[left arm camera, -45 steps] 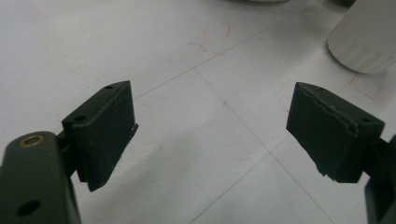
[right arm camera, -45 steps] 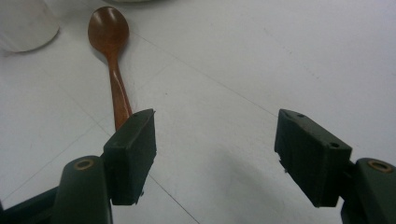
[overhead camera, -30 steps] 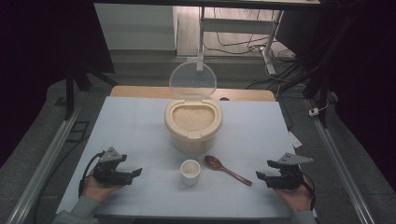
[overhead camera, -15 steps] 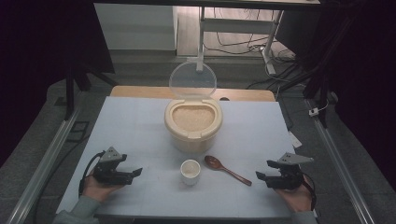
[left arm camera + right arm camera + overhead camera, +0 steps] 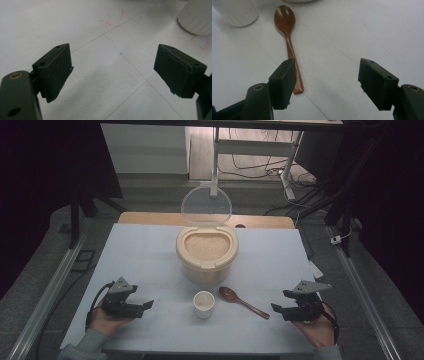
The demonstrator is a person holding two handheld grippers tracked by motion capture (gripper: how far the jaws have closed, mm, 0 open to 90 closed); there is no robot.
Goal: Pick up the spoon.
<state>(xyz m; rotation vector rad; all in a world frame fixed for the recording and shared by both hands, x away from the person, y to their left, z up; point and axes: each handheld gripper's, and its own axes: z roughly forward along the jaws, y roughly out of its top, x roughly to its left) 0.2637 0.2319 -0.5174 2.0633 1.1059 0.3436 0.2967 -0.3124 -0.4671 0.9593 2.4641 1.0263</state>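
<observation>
From the high view, a pale table (image 5: 150,255) has a cream rice container (image 5: 207,254) in the middle, clear lid (image 5: 206,208) flipped up at the back, grains showing inside. In front of it sits a small white cup (image 5: 204,304), and just to its right a brown wooden spoon (image 5: 243,302) lies flat, bowl toward the container, handle angled toward the right gripper (image 5: 278,309). The left gripper (image 5: 146,306) rests near the table's near-left corner, well apart from the cup. Nothing sits between either gripper and the cup.

Left gripper view: jaws spread wide over bare table with thin lines and faint red marks. The cup (image 5: 197,17) is cut off at top right.

Right gripper view: jaws wide too, holding nothing. The spoon (image 5: 288,42) runs up from beside the left-hand jaw, which hides part of the handle. Cup (image 5: 235,11) cropped top left.
</observation>
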